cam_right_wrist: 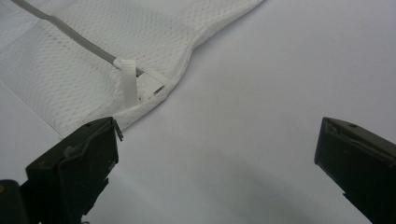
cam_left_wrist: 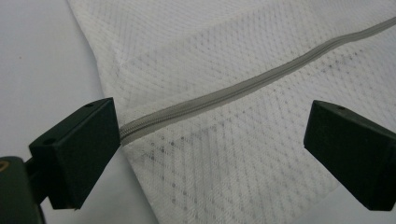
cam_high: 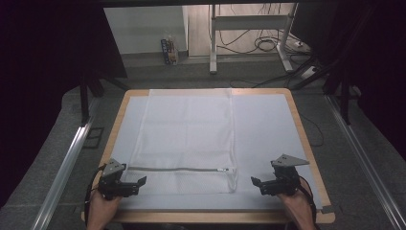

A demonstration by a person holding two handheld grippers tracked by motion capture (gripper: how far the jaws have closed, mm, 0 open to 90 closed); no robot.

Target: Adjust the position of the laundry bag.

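So the mesh laundry bag [cam_high: 184,139] was lying flat on the white mat [cam_high: 268,129], long way running from the person's edge of the table [cam_high: 306,143] toward the far edge, with its grey zipper [cam_high: 177,168] going crosswise near the front end. The left gripper [cam_high: 130,184] sat right at the bag's front left corner, jaws spread wide, nothing in them. The right gripper [cam_high: 261,184] was also spread wide and empty, a bit off the bag's front right corner with bare mat between them. So the left one was clearly nearer the bag, and I'd guess the zipper pull end called for the right one to slide in toward the left.

The left gripper view showed the closed end of the zipper [cam_left_wrist: 243,86] running between the jaws over the mesh. The right gripper view had what the high view barely resolved: the white pull tab [cam_right_wrist: 128,79] at the zipper's end, just past the left jaw tip, plus a little label [cam_right_wrist: 150,87] beside it
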